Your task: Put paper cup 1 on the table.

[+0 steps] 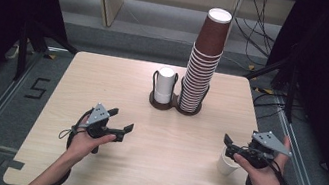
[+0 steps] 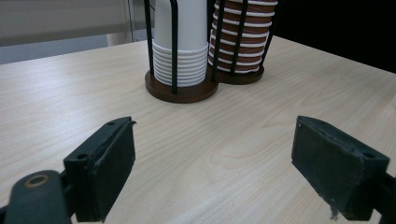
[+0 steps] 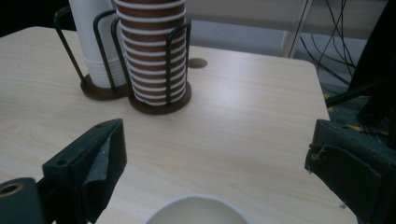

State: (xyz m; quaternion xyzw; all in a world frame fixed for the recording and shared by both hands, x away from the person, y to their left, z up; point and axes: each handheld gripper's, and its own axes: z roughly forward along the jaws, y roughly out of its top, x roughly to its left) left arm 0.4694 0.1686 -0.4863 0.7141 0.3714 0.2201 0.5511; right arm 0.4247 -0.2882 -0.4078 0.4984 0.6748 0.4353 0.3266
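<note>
Left tool [image 1: 119, 124] hovered over the near-left part of the pale wooden desk [image 1: 119, 80], its two black jaws spread wide with nothing between them. From the left gripper view, the same tool [image 2: 212, 161] pointed toward the cup holder, bare wood showing across the gap between its jaws.

Right tool [image 1: 230, 146] sat at the near-right of the desk, held in the person's right hand [image 1: 260, 174], jaws likewise spread apart. A single white paper cup [image 1: 227, 164] stood upright on the desk just below and in front of that tool, its open mouth facing up. In the right gripper view the rim of this cup [image 3: 198, 210] appeared at the bottom edge, between the two open jaws of the right tool [image 3: 215, 158]; whether either jaw touched it could not be told.

Toward the far middle of the desk stood a black wire cup holder [image 1: 156, 83] on a dark round double base. Its left bay held a short stack of white cups [image 1: 165, 85], and its right bay a tall stack of brown cups [image 1: 203, 63] with white rims, rising well above the wire. Both tools were well apart from the holder.

Person's left hand [image 1: 88, 140] gripped the left tool from below, a cable [image 1: 72, 133] looping by the wrist.
</note>
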